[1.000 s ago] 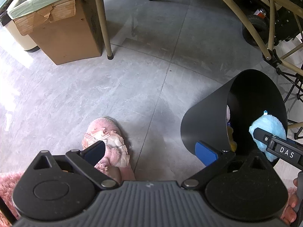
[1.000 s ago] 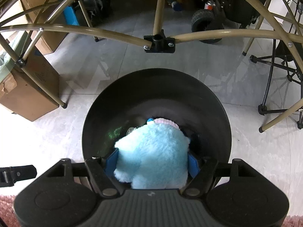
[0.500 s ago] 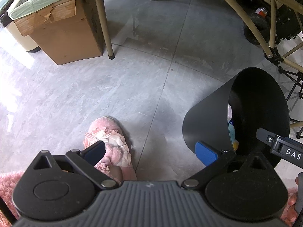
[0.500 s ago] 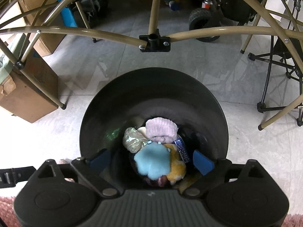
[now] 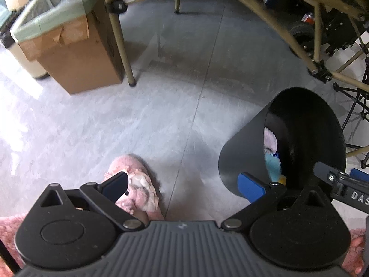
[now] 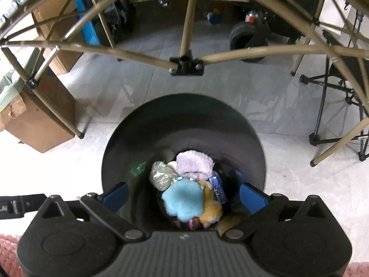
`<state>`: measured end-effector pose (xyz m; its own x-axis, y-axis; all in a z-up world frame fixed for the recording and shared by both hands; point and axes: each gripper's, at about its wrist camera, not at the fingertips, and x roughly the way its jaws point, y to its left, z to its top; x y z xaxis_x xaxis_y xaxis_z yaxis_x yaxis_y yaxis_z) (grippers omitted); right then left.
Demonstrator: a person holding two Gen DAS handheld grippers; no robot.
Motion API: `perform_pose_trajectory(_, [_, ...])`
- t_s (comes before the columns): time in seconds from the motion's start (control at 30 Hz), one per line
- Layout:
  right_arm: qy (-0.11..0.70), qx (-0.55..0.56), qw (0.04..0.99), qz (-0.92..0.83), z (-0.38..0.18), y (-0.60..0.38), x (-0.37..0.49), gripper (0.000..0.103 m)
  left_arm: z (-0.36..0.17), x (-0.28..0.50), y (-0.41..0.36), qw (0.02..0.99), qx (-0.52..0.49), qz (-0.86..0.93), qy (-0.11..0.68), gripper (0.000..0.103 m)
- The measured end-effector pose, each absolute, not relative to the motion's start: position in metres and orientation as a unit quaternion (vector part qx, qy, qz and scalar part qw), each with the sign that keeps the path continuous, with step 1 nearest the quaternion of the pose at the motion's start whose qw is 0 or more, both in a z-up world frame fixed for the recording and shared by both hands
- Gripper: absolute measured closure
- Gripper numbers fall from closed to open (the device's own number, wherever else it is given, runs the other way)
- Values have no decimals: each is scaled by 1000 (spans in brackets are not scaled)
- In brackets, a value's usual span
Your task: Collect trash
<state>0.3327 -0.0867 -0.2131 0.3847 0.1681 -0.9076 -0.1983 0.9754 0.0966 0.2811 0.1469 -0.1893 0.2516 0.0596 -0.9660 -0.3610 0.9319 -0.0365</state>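
A round black plastic waste bin (image 6: pixel 184 124) stands on the grey tiled floor (image 5: pixel 143 115) at the lower centre of the right wrist frame, holding a light-blue plush piece (image 6: pixel 183 199), a lilac knitted bundle (image 6: pixel 194 164), a crumpled clear wrapper (image 6: pixel 160 175) and a yellow plush piece (image 6: pixel 211 207). The right gripper (image 6: pixel 184 195) hovers over the bin mouth, its jaws spread wide and holding nothing, the blue pads at either side of the pile. In the left wrist frame the bin sits at lower right, and the left gripper (image 5: pixel 183 185) hangs with its jaws likewise wide apart and empty, one pad against the bin's outer wall, the other above a pink fluffy slipper (image 5: pixel 138 180). A brown cardboard box lined with a green bag (image 5: pixel 66 46) stands at upper left beside a tan metal folding frame (image 5: pixel 120 39).
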Motion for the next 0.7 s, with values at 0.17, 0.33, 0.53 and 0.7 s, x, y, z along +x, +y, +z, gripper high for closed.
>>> perform_pose_trajectory(0.17, [527,-2,842,114,-184,-102,314,0,-166,273,130,802,-104,125,575,0])
perform_pose_trajectory(0.33, [493,-1,861,129,-139,-122,279,0,-129,247,110,834,-80,91,538,0])
perform_pose_trajectory(0.53, [445,2,883,146,-80,-149,226,0,-77,210,95,871,-72,51,483,0])
perform_pose_trajectory(0.7, [413,-1,901,136,-42,-169,183,0,-43,184,78,891,-59,32,449,0])
